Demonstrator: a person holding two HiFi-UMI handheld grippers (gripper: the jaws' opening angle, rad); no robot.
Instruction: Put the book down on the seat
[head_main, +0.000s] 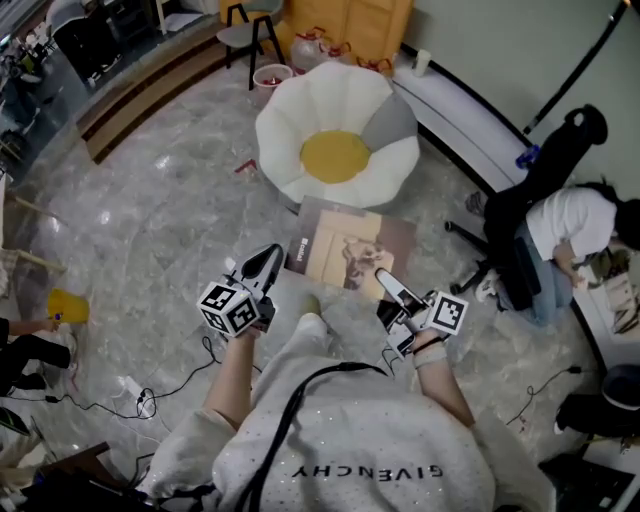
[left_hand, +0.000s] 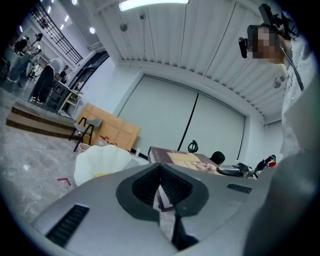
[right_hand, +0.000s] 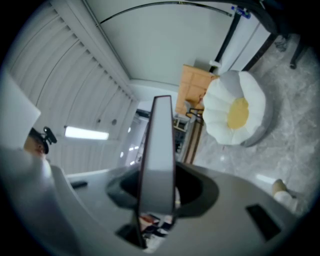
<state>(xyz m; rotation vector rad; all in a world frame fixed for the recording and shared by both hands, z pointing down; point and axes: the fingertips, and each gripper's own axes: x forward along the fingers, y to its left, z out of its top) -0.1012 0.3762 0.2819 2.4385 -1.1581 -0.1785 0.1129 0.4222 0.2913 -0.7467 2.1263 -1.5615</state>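
Note:
A brown book (head_main: 350, 250) hangs flat in the air in front of the person, just short of the seat (head_main: 335, 155), a white flower-shaped cushion with a yellow middle. My left gripper (head_main: 270, 255) holds the book's left corner, and in the left gripper view that corner sits between the closed pads (left_hand: 172, 187), with the seat (left_hand: 100, 160) beyond. At the near right edge my right gripper (head_main: 385, 278) is shut on the book. In the right gripper view the book's grey edge (right_hand: 159, 150) stands upright between the jaws, and the seat (right_hand: 235, 112) lies ahead to the right.
A person in a white top (head_main: 565, 235) sits by a black chair at the right. A stool (head_main: 250, 35), a pink bucket (head_main: 270, 78) and a wooden board (head_main: 350, 25) stand behind the seat. Cables (head_main: 140, 395) trail over the marble floor at the lower left.

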